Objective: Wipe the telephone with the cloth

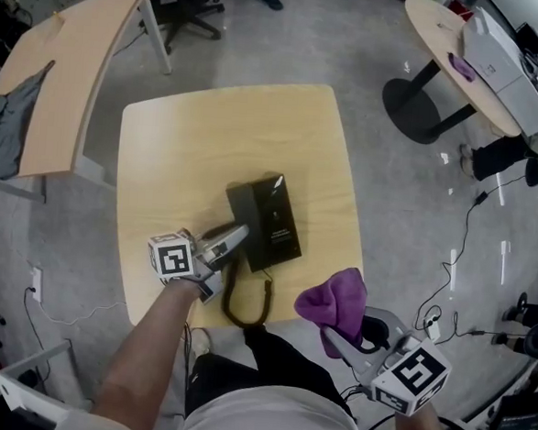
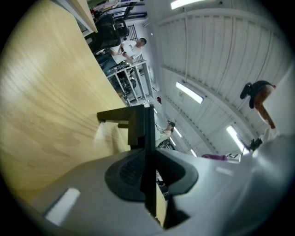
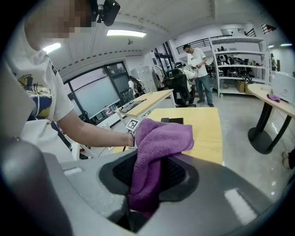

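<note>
In right gripper (image 1: 341, 339): cloth (image 1: 330, 301) (purple), right of telephone (image 1: 273, 221).

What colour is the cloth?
The cloth is purple, clearest in the right gripper view.

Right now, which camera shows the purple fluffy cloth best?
The right gripper view: the purple fluffy cloth fills the middle, pinched between the right gripper's jaws. The head view shows it bunched but small. The left gripper view catches only a distant purple sliver.
</note>
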Motion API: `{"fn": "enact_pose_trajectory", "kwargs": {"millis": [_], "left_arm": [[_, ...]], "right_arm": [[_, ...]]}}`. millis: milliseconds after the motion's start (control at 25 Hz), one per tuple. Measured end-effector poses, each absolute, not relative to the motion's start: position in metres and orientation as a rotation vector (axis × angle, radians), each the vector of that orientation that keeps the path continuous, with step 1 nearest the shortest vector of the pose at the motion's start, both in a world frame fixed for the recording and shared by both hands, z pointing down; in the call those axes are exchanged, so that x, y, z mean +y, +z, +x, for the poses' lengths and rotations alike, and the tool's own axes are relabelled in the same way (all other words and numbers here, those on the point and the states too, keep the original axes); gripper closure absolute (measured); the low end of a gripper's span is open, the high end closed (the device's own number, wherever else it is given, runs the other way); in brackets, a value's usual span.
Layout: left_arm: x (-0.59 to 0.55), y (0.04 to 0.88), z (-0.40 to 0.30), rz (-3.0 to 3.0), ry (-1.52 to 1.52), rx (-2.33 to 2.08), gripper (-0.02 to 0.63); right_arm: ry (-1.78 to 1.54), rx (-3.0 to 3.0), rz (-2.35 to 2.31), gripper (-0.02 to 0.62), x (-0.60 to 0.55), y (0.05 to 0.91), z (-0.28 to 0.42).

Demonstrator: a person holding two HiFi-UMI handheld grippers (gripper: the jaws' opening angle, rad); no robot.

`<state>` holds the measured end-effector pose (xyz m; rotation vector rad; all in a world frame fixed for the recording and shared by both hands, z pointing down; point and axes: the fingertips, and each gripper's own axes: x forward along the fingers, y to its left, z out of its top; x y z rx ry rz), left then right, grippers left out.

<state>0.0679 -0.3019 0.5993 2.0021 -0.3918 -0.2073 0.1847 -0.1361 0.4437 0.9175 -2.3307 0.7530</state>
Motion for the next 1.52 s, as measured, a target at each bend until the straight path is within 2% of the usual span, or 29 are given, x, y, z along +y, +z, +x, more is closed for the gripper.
{"fn": "enact_pose_trajectory", "kwargs": {"millis": [400, 680, 920, 1120, 1520], "left_arm": [[-0.302, 0.612, 0.065, 1.953, -0.132, -0.465, 0.515], [-0.304, 0.617, 0.062, 1.956, -0.032, -0.546, 0.446], [-0.303, 0.616, 0.054, 1.980, 0.048, -0.619, 0.414], [-0.293, 0.603, 0.040, 1.987, 0.093, -0.682, 0.374], [-0.228, 0.525, -0.004, 2.144, 0.205, -0.829, 0.383]], "right_arm": [[0.756, -2.366, 0.901, 0.479, -0.143, 0.442, 0.177], [0.752, -2.384, 0.897, 0.479, -0.146, 0.444, 0.175], [0.747, -2.402, 0.901, 0.479, -0.150, 0.444, 0.179], [0.719, -2.425, 0.888, 0.479, -0.156, 0.445, 0.181], [0.619, -2.505, 0.876, 0.479, -0.166, 0.451, 0.166]]}}
